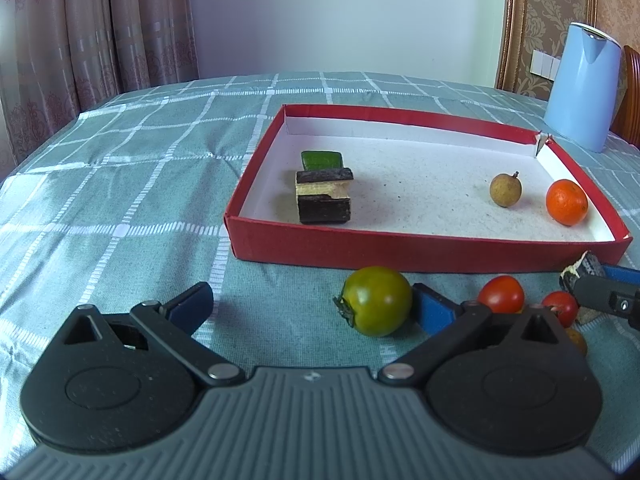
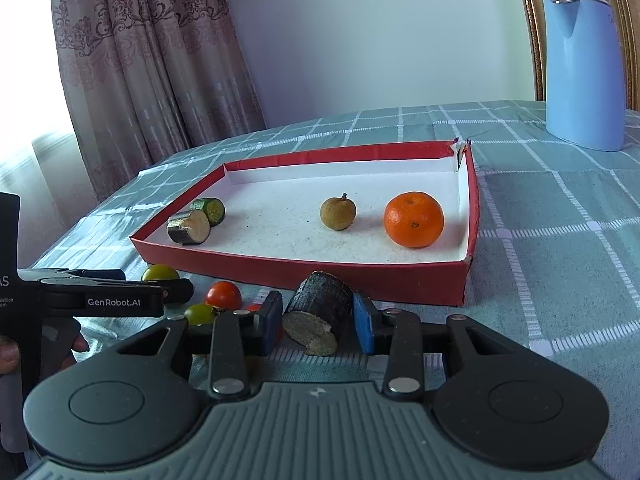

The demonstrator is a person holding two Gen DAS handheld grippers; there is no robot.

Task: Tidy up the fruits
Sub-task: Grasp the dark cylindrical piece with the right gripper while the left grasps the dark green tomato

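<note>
A red tray (image 1: pixel 400 250) (image 2: pixel 320 270) holds a tangerine (image 1: pixel 567 202) (image 2: pixel 414 219), a brown longan (image 1: pixel 504 190) (image 2: pixel 338 213), a dark sugarcane piece (image 1: pixel 323 196) (image 2: pixel 189 227) and a green cucumber piece (image 1: pixel 322 159) (image 2: pixel 210 210). My left gripper (image 1: pixel 312 308) is open just before the tray, with a green tomato (image 1: pixel 376 301) (image 2: pixel 161 273) by its right finger. Red cherry tomatoes (image 1: pixel 501 294) (image 2: pixel 223 295) lie to the right. My right gripper (image 2: pixel 318 322) stands around another dark sugarcane piece (image 2: pixel 318 314) (image 1: pixel 584 270), jaws close to its sides; a small gap shows.
A light blue kettle (image 1: pixel 582 84) (image 2: pixel 584 72) stands behind the tray at the right. The table has a green checked cloth (image 1: pixel 140 184). Curtains hang at the back left. A small yellow-green tomato (image 2: pixel 200 314) lies beside the red ones.
</note>
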